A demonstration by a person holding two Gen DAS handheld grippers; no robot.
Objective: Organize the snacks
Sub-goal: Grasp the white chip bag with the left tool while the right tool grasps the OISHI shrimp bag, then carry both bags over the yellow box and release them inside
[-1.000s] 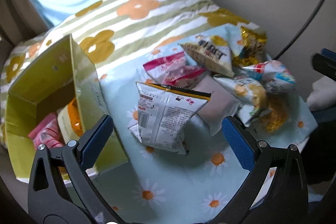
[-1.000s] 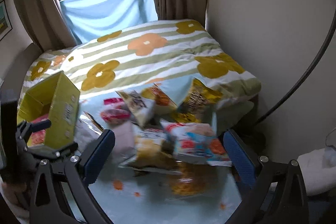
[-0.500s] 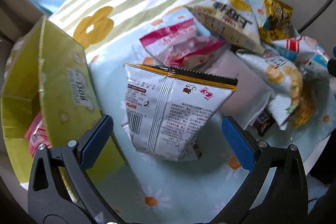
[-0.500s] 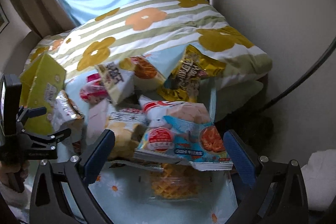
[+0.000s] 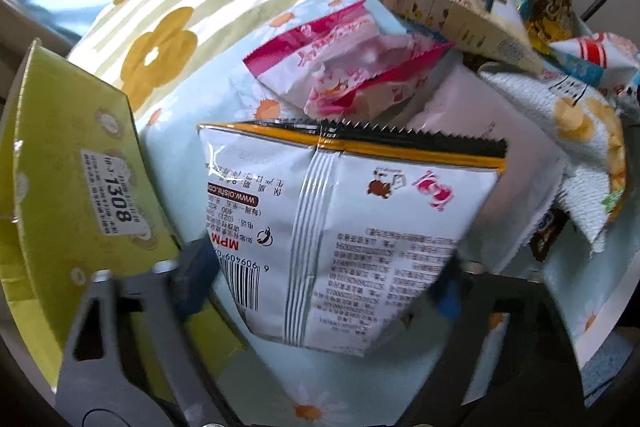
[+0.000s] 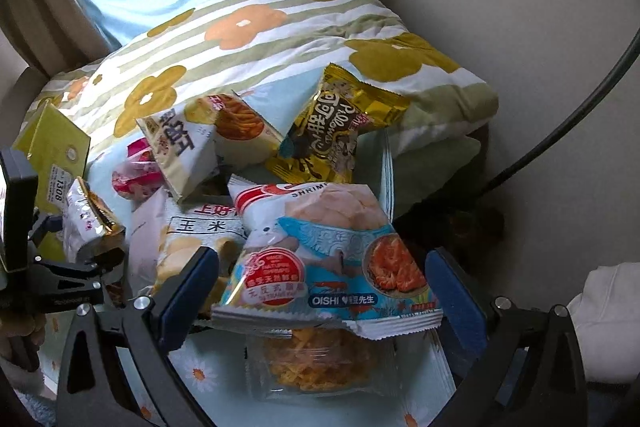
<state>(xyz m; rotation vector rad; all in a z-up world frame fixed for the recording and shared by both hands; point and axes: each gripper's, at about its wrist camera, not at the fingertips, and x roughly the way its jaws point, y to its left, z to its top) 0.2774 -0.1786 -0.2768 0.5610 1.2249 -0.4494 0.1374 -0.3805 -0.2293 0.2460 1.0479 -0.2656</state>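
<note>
- Left wrist view: left gripper [image 5: 320,279] has just been closing, with the white bag [image 5: 344,227] between its jaws; both blue pads [image 5: 192,279] are at the bag's lower sides and seem to press it, though blur hides the contact.
- White bag lies printed back up on the daisy cloth [image 5: 180,131], just beside the yellow box [image 5: 72,179] at the left, with little room on that side.
- Pink bag [image 5: 340,71] lies just past the white bag's sealed top edge.
- Right wrist view: right gripper [image 6: 320,295] has its jaws wide apart around the shrimp bag [image 6: 332,259]; pads [image 6: 456,291] stand clear of it.
- Shrimp bag sits atop a clear pack [image 6: 316,363] of orange snack, near the cloth's right edge.
- Gold bag [image 6: 332,131] lies beyond it against the flowered quilt [image 6: 248,39]; bare cloth lies toward the grippers.
</note>
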